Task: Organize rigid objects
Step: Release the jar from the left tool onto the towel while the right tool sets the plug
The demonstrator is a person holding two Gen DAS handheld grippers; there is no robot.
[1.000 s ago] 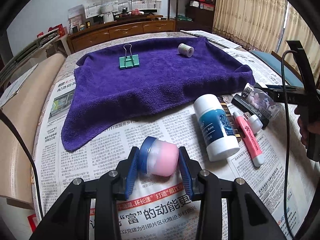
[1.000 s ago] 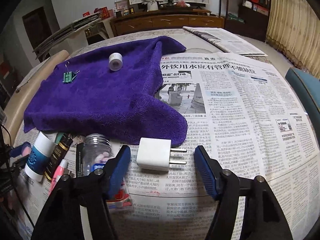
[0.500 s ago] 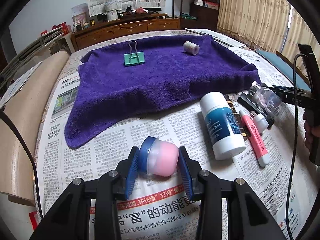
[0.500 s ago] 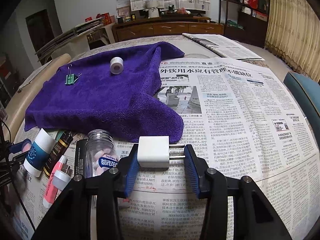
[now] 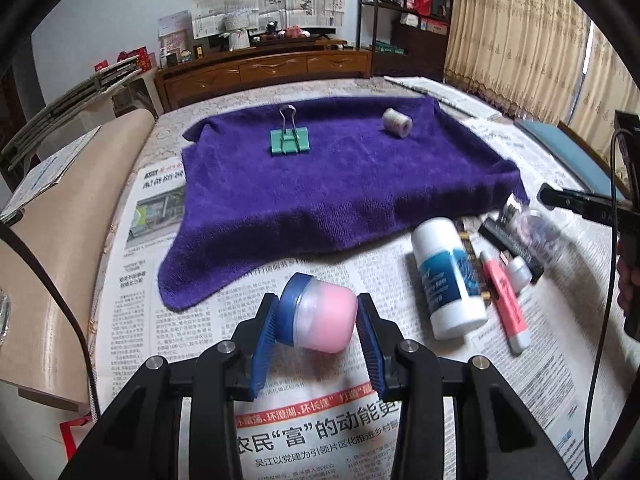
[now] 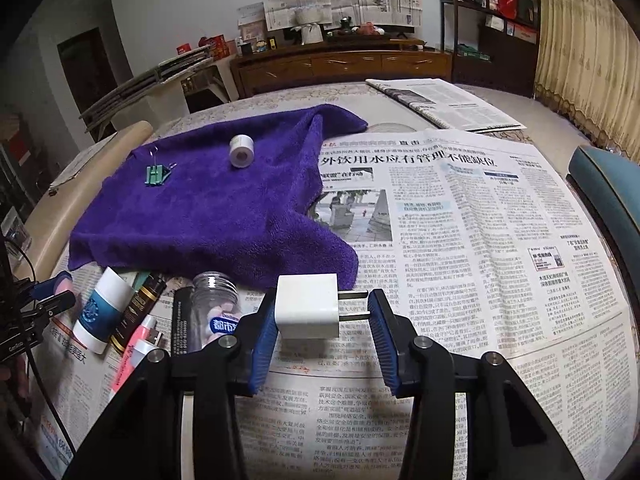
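My left gripper is shut on a pink jar with a blue lid, held on its side just above the newspaper. In the right wrist view my right gripper is shut on a white plug adapter. One pad presses its body and the other the tips of its two prongs. Beyond both lies a purple towel bearing a green binder clip and a white tape roll. The towel, clip and roll also show in the right wrist view.
Beside the towel's near edge lie a white and blue bottle, a pink highlighter, a black tube and a clear jar of pills. Newspaper covers the table. A teal chair stands at the right edge.
The right gripper's jaws closed on the white plug adapter and raised it a little off the newspaper. The left gripper kept its hold on the pink jar.
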